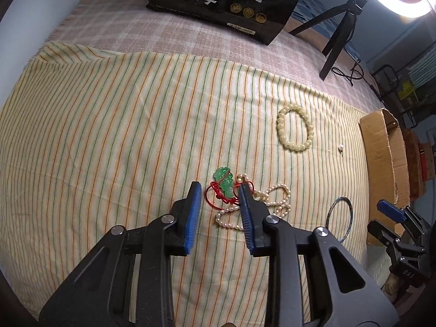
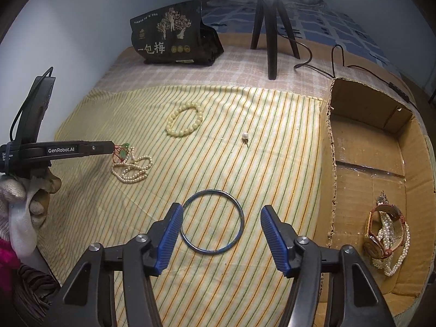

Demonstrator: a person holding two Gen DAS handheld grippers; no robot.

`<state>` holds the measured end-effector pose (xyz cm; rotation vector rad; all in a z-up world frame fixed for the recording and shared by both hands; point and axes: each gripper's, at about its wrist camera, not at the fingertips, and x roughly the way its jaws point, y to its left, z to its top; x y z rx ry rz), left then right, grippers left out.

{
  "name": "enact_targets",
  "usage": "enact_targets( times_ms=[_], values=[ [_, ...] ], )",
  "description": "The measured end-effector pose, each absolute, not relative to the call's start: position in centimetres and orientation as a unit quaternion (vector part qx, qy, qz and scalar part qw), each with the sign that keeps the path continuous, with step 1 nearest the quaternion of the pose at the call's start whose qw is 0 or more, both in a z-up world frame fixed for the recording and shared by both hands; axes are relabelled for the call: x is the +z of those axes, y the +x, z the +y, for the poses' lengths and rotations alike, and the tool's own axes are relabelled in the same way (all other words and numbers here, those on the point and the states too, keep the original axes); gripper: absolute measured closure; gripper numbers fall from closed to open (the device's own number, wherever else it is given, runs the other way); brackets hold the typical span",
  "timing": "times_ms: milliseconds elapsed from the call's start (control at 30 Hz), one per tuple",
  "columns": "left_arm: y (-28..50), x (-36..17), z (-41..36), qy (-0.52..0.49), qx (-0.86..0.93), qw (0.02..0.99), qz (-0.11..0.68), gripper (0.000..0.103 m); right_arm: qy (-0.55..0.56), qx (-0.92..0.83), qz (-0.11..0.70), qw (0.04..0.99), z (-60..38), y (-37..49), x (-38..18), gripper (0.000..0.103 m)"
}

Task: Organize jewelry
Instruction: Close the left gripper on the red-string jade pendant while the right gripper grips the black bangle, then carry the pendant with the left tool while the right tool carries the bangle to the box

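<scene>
Right wrist: thin round bangle (image 2: 212, 220), ribbed blue fingers (image 2: 168, 238), striped cloth (image 2: 245, 109)

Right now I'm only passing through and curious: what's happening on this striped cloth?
A person is sorting jewelry into a cardboard box, which already holds a watch and pearls. The left tongs are open around a green pendant on red cord, beside a pearl necklace. The right tongs stand open over a blue bangle. Neither grips yet.

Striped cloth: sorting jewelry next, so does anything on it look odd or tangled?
Yes. The green pendant on red cord lies tangled with the heaped white pearl necklace. A lone loose pearl sits apart on the striped cloth.
</scene>
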<state>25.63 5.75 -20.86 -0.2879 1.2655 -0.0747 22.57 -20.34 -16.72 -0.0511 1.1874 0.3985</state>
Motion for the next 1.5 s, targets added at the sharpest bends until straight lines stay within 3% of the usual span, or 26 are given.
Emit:
enact_targets(
  times_ms=[167, 233, 533, 967, 1067, 1133, 1233, 1500],
  values=[
    [25.9, -21.2, 5.3, -0.132, -0.036, 0.796, 0.59, 0.082, -0.02, 0.188, 0.562, 0.805, -20.2, 22.8, -17.2, 0.048],
    [26.1, -21.3, 5.2, -0.131, -0.037, 0.795, 0.591, 0.092, -0.016, 0.188, 0.567, 0.802, -20.1, 22.9, -17.6, 0.054],
    [26.3, -21.3, 5.3, -0.138, -0.032, 0.801, 0.582, 0.101, -0.03, 0.176, 0.58, 0.795, -20.0, 23.1, -19.2, 0.063],
    [26.3, -20.3, 6.1, -0.146, -0.023, 0.813, 0.563, 0.102, -0.066, 0.167, 0.598, 0.781, -18.9, 23.0, -21.4, 0.065],
    [26.4, -20.6, 6.2, -0.153, -0.024, 0.81, 0.566, 0.102, -0.066, 0.163, 0.596, 0.784, -19.0, 23.0, -21.4, 0.075],
    [26.3, -20.6, 6.2, -0.155, -0.022, 0.811, 0.564, 0.102, -0.062, 0.161, 0.594, 0.786, -19.2, 23.1, -21.4, 0.091],
    [26.2, -19.6, 6.1, -0.161, -0.024, 0.819, 0.551, 0.102, -0.052, 0.163, 0.59, 0.789, -19.4, 23.3, -21.3, 0.101],
    [25.4, -16.6, 5.5, -0.154, -0.034, 0.841, 0.517, 0.103, -0.038, 0.171, 0.555, 0.813, -19.2, 23.3, -18.5, 0.102]
  ],
)
